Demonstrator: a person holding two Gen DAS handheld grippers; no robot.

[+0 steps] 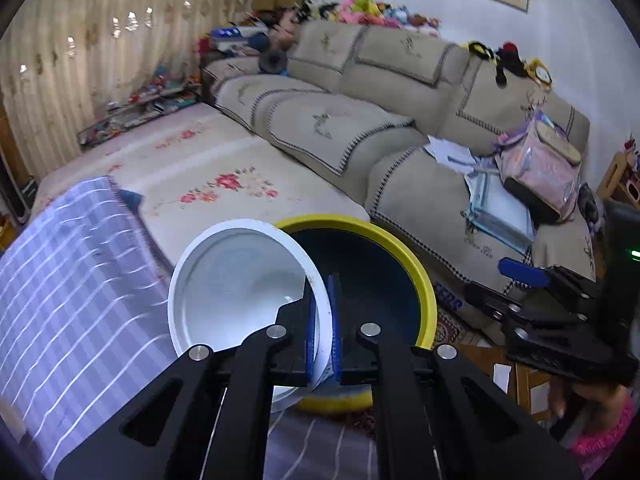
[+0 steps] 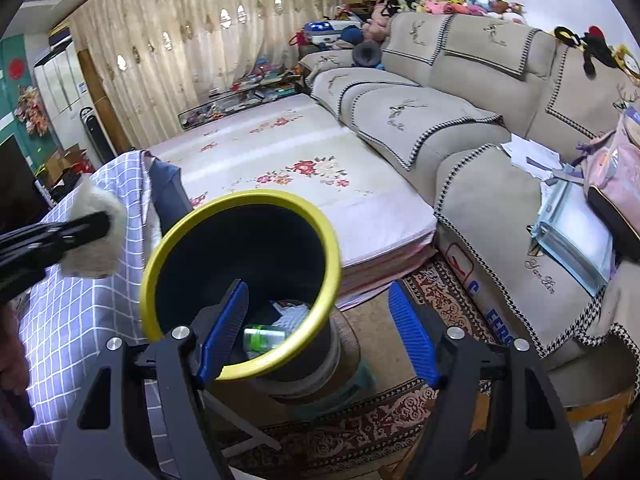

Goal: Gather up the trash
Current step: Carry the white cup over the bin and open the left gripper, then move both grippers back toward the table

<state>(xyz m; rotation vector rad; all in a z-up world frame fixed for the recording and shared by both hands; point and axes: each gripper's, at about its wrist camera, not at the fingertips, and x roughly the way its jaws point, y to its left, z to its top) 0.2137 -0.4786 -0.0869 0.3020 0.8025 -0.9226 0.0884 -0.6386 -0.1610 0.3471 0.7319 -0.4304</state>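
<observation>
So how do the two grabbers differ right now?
The left gripper is shut on the rim of a white paper cup, held beside the yellow-rimmed bin. The right gripper is open and holds nothing, with one finger over the bin's mouth. Both have blue finger pads and black frames.

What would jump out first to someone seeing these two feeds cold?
Probably the yellow-rimmed bin, dark inside with a green bottle and other litter at its bottom, filling the middle of the right view. Next, the white paper bowl pinched by its rim in the left tongs, held beside the bin's mouth, while the right tongs hang open over it.
</observation>
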